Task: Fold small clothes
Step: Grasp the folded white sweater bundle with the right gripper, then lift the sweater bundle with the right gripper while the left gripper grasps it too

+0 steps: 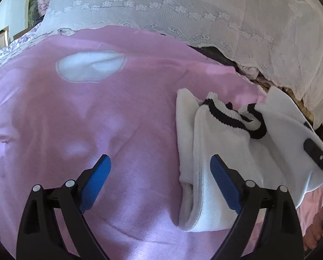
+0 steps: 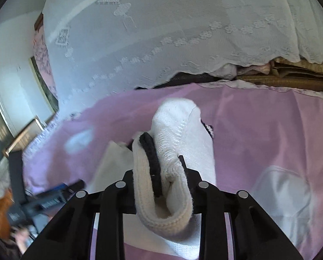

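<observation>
My right gripper [image 2: 161,173] is pinched on the ribbed cuff of a white sock [image 2: 172,151], the one with the black stripe. The cuff is bunched between my jaws and curls back toward the camera, so I have the fabric, though I cannot tell whether I hold one layer or both. My left gripper [image 1: 159,182] stands wide open and holds nothing; its right finger [image 1: 224,186] lies over the near end of the sock pile [image 1: 206,151], while its left finger [image 1: 96,184] is over bare pink bedsheet [image 1: 74,119].

The socks lie on the right side of the sheet as my left camera sees it, toes toward the far lace cover [image 1: 183,6], with the striped cuffs crumpled at the far right where my right jaws come in. A pale oval patch [image 1: 90,67] on the sheet sits well apart to the far left.

To do this step well, I judge I should keep the pinch firm and carry the cuff in a low, smooth arc over the body of the sock, so the fabric lays flat rather than rolling. My open left fingers are best used as an anchor: press the near end down so the pile does not drag along the slippery sheet. I would line the cuff up with the toe edge before letting go, and release only once the fold lies flat. The risk is pulling the second sock along with it.
</observation>
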`<state>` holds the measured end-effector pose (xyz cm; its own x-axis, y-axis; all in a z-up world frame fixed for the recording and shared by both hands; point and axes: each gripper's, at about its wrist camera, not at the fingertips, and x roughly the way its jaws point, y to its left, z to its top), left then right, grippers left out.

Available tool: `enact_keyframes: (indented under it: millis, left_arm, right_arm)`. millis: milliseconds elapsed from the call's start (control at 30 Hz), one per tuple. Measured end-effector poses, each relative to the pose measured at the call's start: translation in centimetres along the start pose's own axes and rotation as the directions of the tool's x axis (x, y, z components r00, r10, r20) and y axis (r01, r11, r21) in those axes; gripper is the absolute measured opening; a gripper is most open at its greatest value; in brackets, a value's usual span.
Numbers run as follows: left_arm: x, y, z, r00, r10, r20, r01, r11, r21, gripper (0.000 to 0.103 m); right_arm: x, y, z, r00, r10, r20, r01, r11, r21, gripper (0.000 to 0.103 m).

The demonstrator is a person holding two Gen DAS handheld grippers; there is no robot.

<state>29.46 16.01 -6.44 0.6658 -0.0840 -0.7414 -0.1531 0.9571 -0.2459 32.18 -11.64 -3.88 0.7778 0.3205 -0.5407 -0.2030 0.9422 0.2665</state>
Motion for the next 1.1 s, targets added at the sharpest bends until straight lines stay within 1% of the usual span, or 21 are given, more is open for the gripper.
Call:
enact_keyframes:
  millis: [133, 300, 367, 433, 533, 633, 800, 867, 933, 1000, 1033, 1067, 1100]
  left_arm:
    - [-0.4, 2.0, 0.7, 0.999, -0.040, 0.002, 0.041, 0.995, -0.088, 0.090]
    - [-0.5, 4.4, 1.6, 0.998, -0.061, 0.010, 0.061, 0.980, -0.190, 0.091]
    - [-0.5, 5.5, 1.8, 0.998, -0.063, 0.016, 0.065, 0.971, -0.230, 0.091]
    - [-0.6, 6.4, 1.9, 0.998, -0.064, 0.020, 0.067, 0.964, -0.256, 0.091]
    - [-0.4, 6.9, 2.1, 0.998, -0.054, 0.018, 0.056, 0.959, -0.277, 0.091]
    - [0.0, 7.0, 2.1, 0.999, -0.050, 0.007, 0.049, 0.960, -0.275, 0.091]
    - [0.4, 5.7, 2.1, 0.999, -0.041, -0.005, 0.039, 0.975, -0.218, 0.091]
    - [0.4, 5.1, 1.9, 0.999, -0.047, -0.011, 0.044, 0.980, -0.192, 0.091]
    - [0.5, 4.7, 1.8, 0.998, -0.056, -0.015, 0.053, 0.984, -0.172, 0.091]
    - [0.4, 4.3, 1.8, 0.998, -0.060, -0.014, 0.057, 0.986, -0.154, 0.091]
    - [0.3, 3.9, 1.8, 0.998, -0.064, -0.011, 0.062, 0.988, -0.140, 0.091]
    - [0.2, 3.7, 1.7, 0.998, -0.067, -0.009, 0.065, 0.989, -0.132, 0.091]
    - [0.1, 3.4, 1.7, 0.998, -0.070, -0.004, 0.069, 0.990, -0.121, 0.091]
  right_arm:
    - [0.8, 3.5, 0.5, 1.000, 0.029, 0.003, -0.029, 1.000, -0.009, 0.029]
    - [2.0, 7.8, -0.6, 0.999, 0.048, -0.005, -0.048, 0.997, -0.067, 0.029]
    - [2.8, 9.6, -1.7, 0.999, 0.044, -0.022, -0.046, 0.993, -0.109, 0.029]
    - [3.8, 11.0, -3.1, 0.998, 0.037, -0.059, -0.046, 0.987, -0.154, 0.029]
    - [5.4, 12.3, -5.8, 0.993, 0.002, -0.118, -0.028, 0.974, -0.225, 0.029]
    - [5.7, 12.6, -7.8, 0.992, -0.028, -0.126, -0.008, 0.962, -0.274, 0.029]
    - [5.4, 13.3, -9.0, 0.991, -0.047, -0.123, 0.001, 0.936, -0.351, 0.031]
    - [5.4, 13.6, -9.6, 0.990, -0.046, -0.134, -0.010, 0.921, -0.389, 0.037]
    - [5.2, 13.9, -10.5, 0.989, -0.041, -0.141, -0.027, 0.893, -0.449, 0.042]
    - [4.6, 13.7, -11.0, 0.989, -0.024, -0.145, -0.050, 0.875, -0.482, 0.050]
    - [4.1, 13.4, -11.0, 0.988, 0.001, -0.152, -0.076, 0.869, -0.488, 0.055]
    - [3.6, 13.1, -10.9, 0.986, 0.033, -0.164, -0.110, 0.868, -0.485, 0.061]
    - [2.9, 12.7, -10.7, 0.980, 0.077, -0.183, -0.157, 0.863, -0.480, 0.063]
